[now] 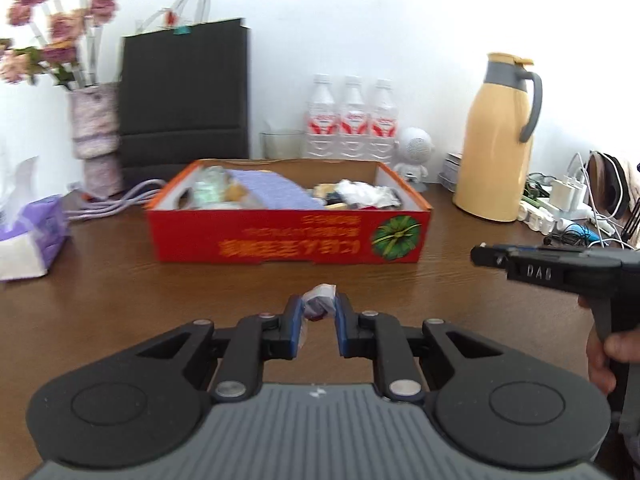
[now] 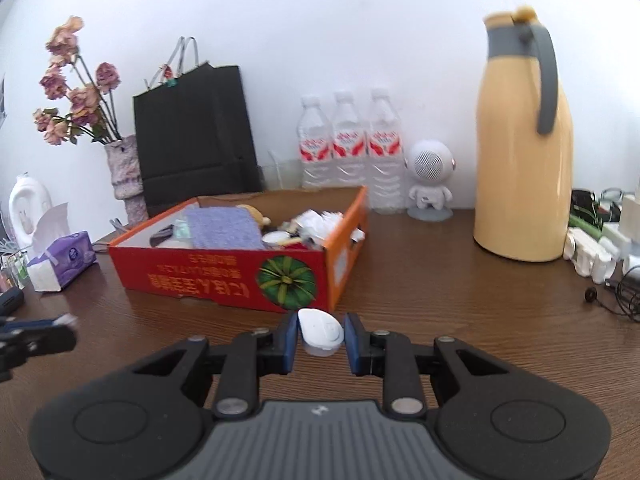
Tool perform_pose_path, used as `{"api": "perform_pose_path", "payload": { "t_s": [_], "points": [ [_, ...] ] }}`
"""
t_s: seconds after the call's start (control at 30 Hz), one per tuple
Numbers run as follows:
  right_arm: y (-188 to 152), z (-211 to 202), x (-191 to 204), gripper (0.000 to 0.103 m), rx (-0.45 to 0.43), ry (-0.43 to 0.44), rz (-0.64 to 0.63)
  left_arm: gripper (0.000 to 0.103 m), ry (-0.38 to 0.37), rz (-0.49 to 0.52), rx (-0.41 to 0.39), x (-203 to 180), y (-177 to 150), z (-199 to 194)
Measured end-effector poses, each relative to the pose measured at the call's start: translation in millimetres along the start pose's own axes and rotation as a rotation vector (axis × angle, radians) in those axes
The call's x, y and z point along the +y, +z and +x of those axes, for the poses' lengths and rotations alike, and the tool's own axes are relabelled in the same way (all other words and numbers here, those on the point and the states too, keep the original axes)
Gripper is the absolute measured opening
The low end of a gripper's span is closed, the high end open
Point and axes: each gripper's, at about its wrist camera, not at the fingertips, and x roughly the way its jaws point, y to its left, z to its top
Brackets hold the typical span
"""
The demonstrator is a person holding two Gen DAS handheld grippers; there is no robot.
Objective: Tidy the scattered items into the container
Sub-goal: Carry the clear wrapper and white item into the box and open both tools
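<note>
A red cardboard box (image 1: 288, 236) (image 2: 224, 276) stands open on the brown table, holding a purple cloth, wrappers and other small items. My left gripper (image 1: 318, 310) is shut on a small crumpled wrapper (image 1: 319, 298), short of the box's front wall. My right gripper (image 2: 321, 334) is shut on a small white plastic cup with a lid (image 2: 321, 332), near the box's right front corner. The right gripper also shows in the left wrist view (image 1: 480, 254), and the left gripper shows in the right wrist view (image 2: 66, 326).
A yellow thermos jug (image 1: 498, 140) (image 2: 524, 156) stands at the right. Three water bottles (image 2: 348, 152), a white robot figure (image 2: 430, 180), a black bag (image 1: 184, 96) and a flower vase (image 1: 98, 136) line the wall. A tissue pack (image 1: 32, 232) lies left. Cables and chargers (image 1: 568, 204) lie right.
</note>
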Motion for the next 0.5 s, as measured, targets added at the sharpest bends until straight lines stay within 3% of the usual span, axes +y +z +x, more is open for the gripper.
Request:
{"api": "perform_pose_path", "payload": {
  "t_s": [0.2,0.37,0.5],
  "points": [
    [-22.6,-58.1,74.5,0.024,-0.016,0.031,0.072,0.017,0.051,-0.056,-0.023,49.0,-23.0,-51.3],
    [-45.9,-104.6,124.4,0.023,-0.019,-0.019,0.004,0.018,0.019,-0.062,-0.051,60.7,-30.9,-80.3],
    [-45.9,-126.4,132.5,0.024,-0.034,-0.051,-0.002,0.018,-0.03,-0.035,-0.099,57.5,-24.6,-90.3]
  ]
}}
